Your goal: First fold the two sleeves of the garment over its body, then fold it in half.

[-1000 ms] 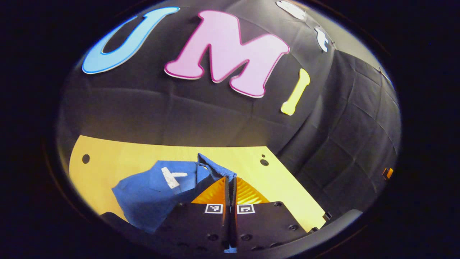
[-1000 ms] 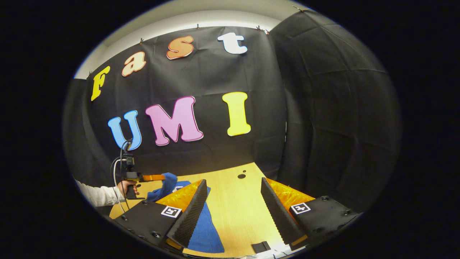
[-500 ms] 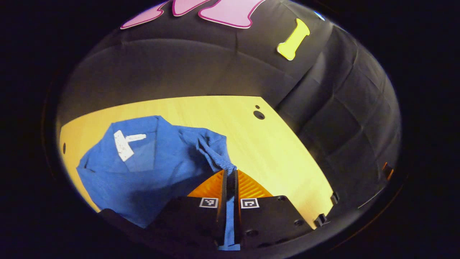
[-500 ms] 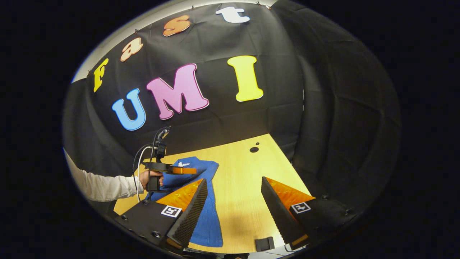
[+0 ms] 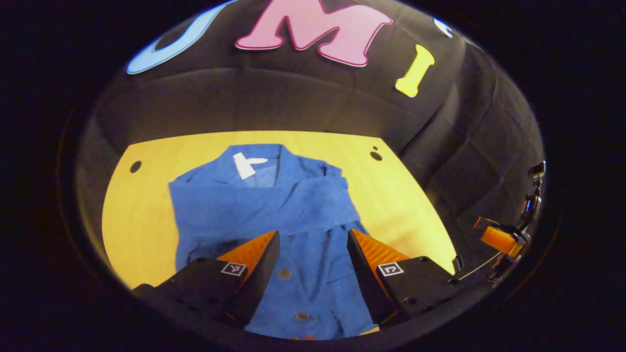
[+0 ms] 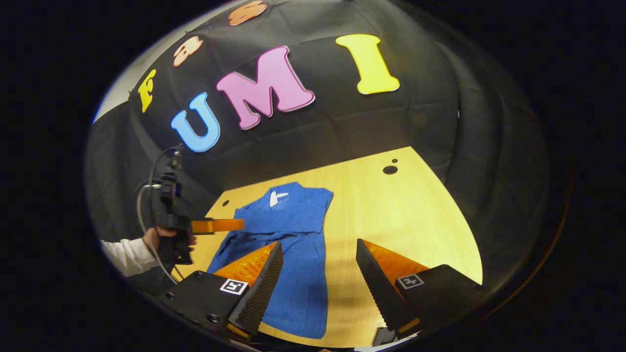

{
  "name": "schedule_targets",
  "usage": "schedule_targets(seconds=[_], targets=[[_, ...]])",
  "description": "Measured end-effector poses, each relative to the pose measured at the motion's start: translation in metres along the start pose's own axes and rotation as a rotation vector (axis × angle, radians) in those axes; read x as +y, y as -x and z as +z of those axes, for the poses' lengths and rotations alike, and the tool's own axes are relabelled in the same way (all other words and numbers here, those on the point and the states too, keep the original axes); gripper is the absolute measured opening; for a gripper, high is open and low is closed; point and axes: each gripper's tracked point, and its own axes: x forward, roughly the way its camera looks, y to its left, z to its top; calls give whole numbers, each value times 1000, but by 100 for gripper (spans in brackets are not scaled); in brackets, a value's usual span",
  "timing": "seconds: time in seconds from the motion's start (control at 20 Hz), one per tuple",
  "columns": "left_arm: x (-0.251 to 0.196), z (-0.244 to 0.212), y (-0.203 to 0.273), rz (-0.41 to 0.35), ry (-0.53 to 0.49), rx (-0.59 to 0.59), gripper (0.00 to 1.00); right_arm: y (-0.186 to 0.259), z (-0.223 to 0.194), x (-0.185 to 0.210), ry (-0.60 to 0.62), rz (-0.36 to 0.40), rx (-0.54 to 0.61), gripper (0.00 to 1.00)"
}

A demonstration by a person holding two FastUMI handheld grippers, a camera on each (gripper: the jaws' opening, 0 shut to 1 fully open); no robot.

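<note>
A: Where does the shirt [image 5: 274,205] lie?

B: Flat on the table [image 5: 142,210], collar toward the far wall, hem toward us. One sleeve [image 5: 313,193] is folded across the chest; a white tag [image 5: 243,165] shows inside the collar, and buttons run down the front below the fold.

A: And the claws?

B: The left gripper [image 5: 313,254] hangs above the lower front of the shirt, its fingers spread apart and gripping nothing. The right gripper [image 6: 318,274] is also spread wide and empty, over the hem corner and the bare wood beside the shirt. In the right gripper view a hand [image 6: 164,239] holds the left tool near the shirt's other edge.

A: How will the cloth behave?

B: I judge it soft, light and limp; it will sag and wrinkle if lifted by one point. Pinch the free cuff or the hem corners, through both layers, and lift low and slow.
</note>
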Motion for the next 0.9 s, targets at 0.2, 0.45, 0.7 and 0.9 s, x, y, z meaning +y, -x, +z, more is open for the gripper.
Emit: schedule_targets(seconds=[0.2,0.45,0.7,0.9], targets=[[85,-135,56,215,89,182,80,-7,-61,12,-3,-47,146,95],[124,-238,93,265,301,291,81,-4,-140,20,15,-136,306,95],[135,-290,105,268,280,362,80,3,-198,23,-65,-230,483,96],[148,-304,105,290,249,386,80,3,-220,12,-40,-300,527,97]])
